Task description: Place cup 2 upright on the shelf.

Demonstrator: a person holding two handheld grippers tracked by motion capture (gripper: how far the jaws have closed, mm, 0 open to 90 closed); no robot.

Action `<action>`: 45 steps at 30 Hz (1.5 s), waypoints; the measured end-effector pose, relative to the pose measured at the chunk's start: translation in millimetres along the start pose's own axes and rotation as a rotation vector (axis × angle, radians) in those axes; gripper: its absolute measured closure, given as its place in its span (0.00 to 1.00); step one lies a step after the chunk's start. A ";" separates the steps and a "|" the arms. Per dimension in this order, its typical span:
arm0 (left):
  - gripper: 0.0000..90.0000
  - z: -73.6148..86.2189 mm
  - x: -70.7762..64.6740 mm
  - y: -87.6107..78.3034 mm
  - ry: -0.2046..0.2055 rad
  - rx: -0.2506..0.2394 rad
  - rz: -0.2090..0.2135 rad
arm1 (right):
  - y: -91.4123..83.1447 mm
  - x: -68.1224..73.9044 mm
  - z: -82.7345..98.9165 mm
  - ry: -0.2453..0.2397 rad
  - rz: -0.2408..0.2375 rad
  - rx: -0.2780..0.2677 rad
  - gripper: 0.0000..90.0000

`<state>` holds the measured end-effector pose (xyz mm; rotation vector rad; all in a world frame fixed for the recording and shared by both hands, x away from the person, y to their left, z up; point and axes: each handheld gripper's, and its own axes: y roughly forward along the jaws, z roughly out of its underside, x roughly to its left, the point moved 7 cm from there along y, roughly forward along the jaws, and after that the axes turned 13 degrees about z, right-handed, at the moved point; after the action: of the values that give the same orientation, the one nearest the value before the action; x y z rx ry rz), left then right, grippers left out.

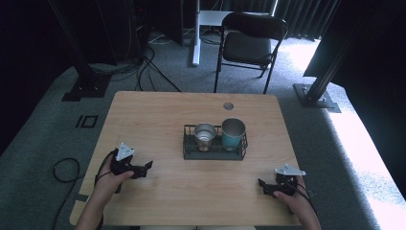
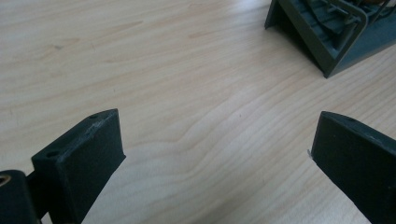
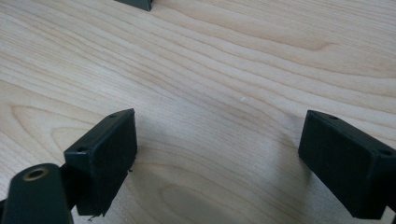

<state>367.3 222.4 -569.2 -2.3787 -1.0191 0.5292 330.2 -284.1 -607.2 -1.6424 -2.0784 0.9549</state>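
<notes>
table [image 1: 158, 110]: pale woodgrain | rack [image 1: 214, 154]: dark grey | cup [image 1: 232, 134]: teal

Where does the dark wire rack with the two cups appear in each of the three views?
High view: the wire rack stands at the middle of the table, holding a steel cup and a teal cup.
Left gripper view: a corner of the rack is at the top right.
Right gripper view: a small dark corner at the top edge, probably the rack.
Shared landmark: the pale wood grain of the table.

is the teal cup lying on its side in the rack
No, the teal cup stands upright in the rack, beside the steel cup.
</notes>
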 end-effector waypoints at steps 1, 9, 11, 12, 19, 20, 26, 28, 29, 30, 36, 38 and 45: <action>0.03 3.5 2.0 -2.6 0.001 0.006 -0.022 | 0.0 0.0 0.0 0.000 0.000 0.000 0.12; 0.03 17.9 7.2 -11.0 -0.020 0.025 -0.044 | 0.1 -0.2 0.0 -0.002 0.000 -0.001 0.12; 0.03 20.7 7.8 -13.4 -0.024 0.025 -0.049 | 0.0 -0.1 0.0 -0.002 0.000 -0.001 0.12; 0.03 20.7 7.8 -13.4 -0.024 0.025 -0.049 | 0.0 -0.1 0.0 -0.002 0.000 -0.001 0.12; 0.03 33.7 17.2 -23.4 -0.065 0.054 -0.142 | 0.1 -0.1 0.0 -0.001 0.000 -0.002 0.12; 0.03 37.5 20.9 -26.7 -0.087 0.057 -0.170 | 0.1 -0.1 0.0 -0.002 0.000 -0.002 0.12; 0.03 48.3 27.7 -33.9 -0.128 0.070 -0.210 | 0.1 -0.1 0.0 -0.001 0.000 -0.002 0.12; 0.03 50.5 29.3 -36.2 -0.139 0.071 -0.220 | 0.2 -0.1 0.0 -0.002 0.000 -0.002 0.12; 0.03 51.7 30.1 -37.5 -0.146 0.074 -0.225 | 0.2 -0.1 0.0 -0.002 0.000 -0.002 0.12; 0.03 52.5 30.7 -38.3 -0.146 0.074 -0.229 | 0.2 -0.1 0.0 -0.001 0.000 -0.002 0.12; 0.03 60.0 32.3 -45.0 -0.186 0.063 -0.269 | 0.2 -0.1 0.0 -0.001 0.000 -0.002 0.12; 0.03 61.3 33.8 -48.3 -0.198 0.062 -0.289 | 0.2 -0.1 0.0 -0.001 0.000 -0.002 0.12; 0.03 69.8 41.8 -56.0 -0.255 0.067 -0.351 | 0.2 -0.1 0.0 -0.001 0.000 -0.002 0.12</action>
<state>326.6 307.2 -599.3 -2.0449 -1.4699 0.7305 330.4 -284.2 -607.3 -1.6432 -2.0811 0.9543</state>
